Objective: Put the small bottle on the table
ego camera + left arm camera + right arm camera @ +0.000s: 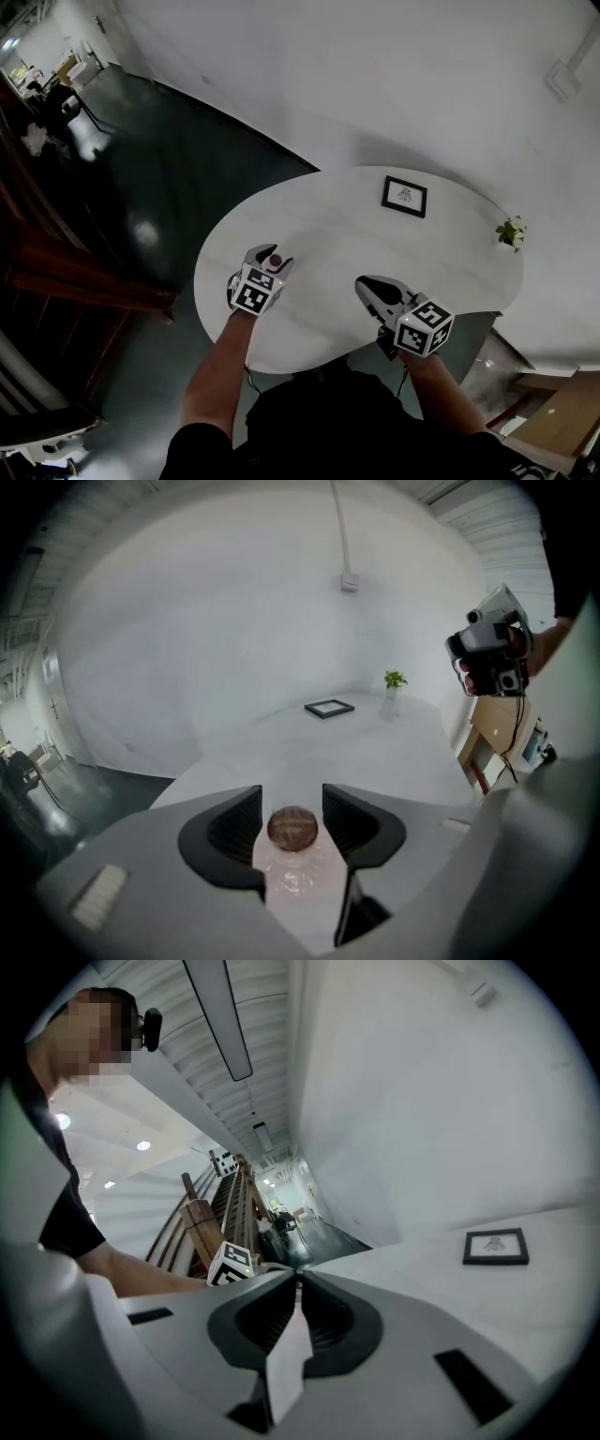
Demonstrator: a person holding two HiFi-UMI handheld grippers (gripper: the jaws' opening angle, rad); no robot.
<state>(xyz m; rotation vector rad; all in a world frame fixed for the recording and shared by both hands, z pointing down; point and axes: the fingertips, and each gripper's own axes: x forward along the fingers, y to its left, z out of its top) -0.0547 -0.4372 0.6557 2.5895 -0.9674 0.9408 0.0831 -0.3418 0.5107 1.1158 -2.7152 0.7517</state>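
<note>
A small clear bottle with a brown cap (276, 259) stands upright on the white table (328, 234) near its left front edge. My left gripper (270, 255) is around it. In the left gripper view the cap (292, 828) sits between the two black pads, with a thin gap on each side, so the left gripper (292, 799) is open. My right gripper (364, 281) hovers over the table's front right part, apart from the bottle. Its jaws meet at the tips with nothing in them, so the right gripper (298, 1279) is shut.
A black picture frame (404, 196) lies at the far side of the table, and a small green plant (511, 232) stands at its right end. Dark floor lies to the left, a white wall behind, and wooden furniture (562, 412) at the lower right.
</note>
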